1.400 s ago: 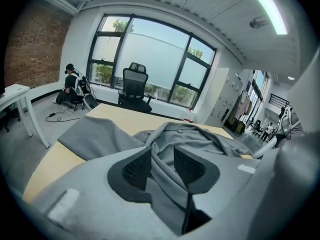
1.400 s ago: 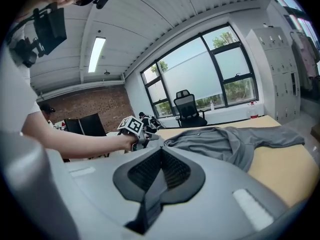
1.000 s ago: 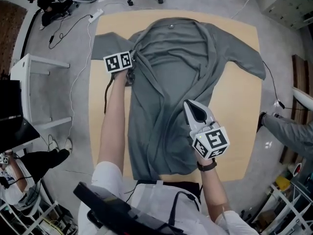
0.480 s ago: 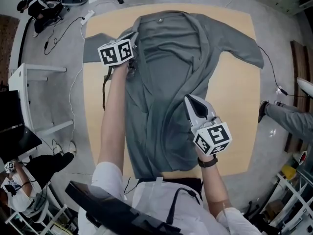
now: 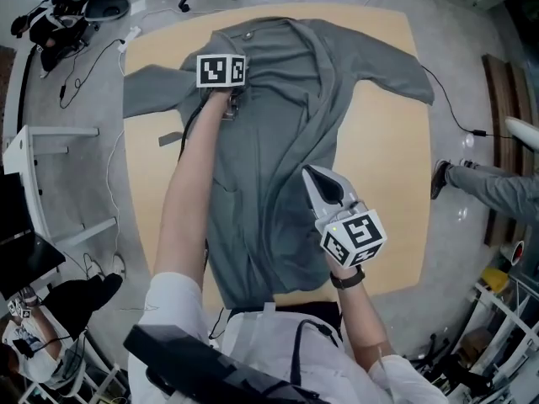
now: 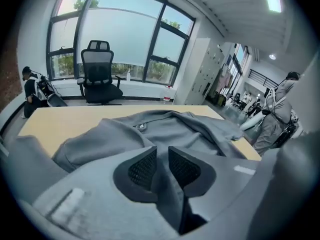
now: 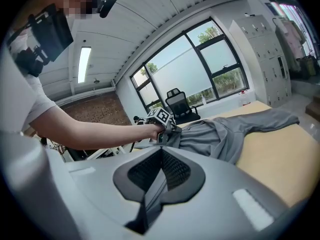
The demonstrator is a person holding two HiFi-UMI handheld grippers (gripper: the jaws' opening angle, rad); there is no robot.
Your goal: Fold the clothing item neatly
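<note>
The grey shirt [image 5: 261, 141] lies spread on the counter [image 5: 383, 192], collar [image 5: 271, 30] at the far edge and hem [image 5: 253, 286] at the near edge by the person, so its long axis runs near to far, neck pointing away.

By the look of it the folding is barely under way. The right sleeve [image 5: 389, 67] stretches flat toward the far right corner, and the left sleeve [image 5: 152, 81] reaches out past the far left corner. A loose ridge of cloth runs slantwise from the collar down the middle of the body. No clean crease shows, and both sleeves and the body are yet to be folded in.

The left gripper [image 5: 231, 103] sits at the shirt's left shoulder. Its fingers [image 6: 142, 168] have just been easing apart, but the gap is narrow — a fold of grey cloth fills it and both pads seem to bear on it.

The right gripper [image 5: 310, 175] hangs over the ridge near the shirt's middle, its fingers [image 7: 175, 171] pressed together — I see nothing between them.
</note>
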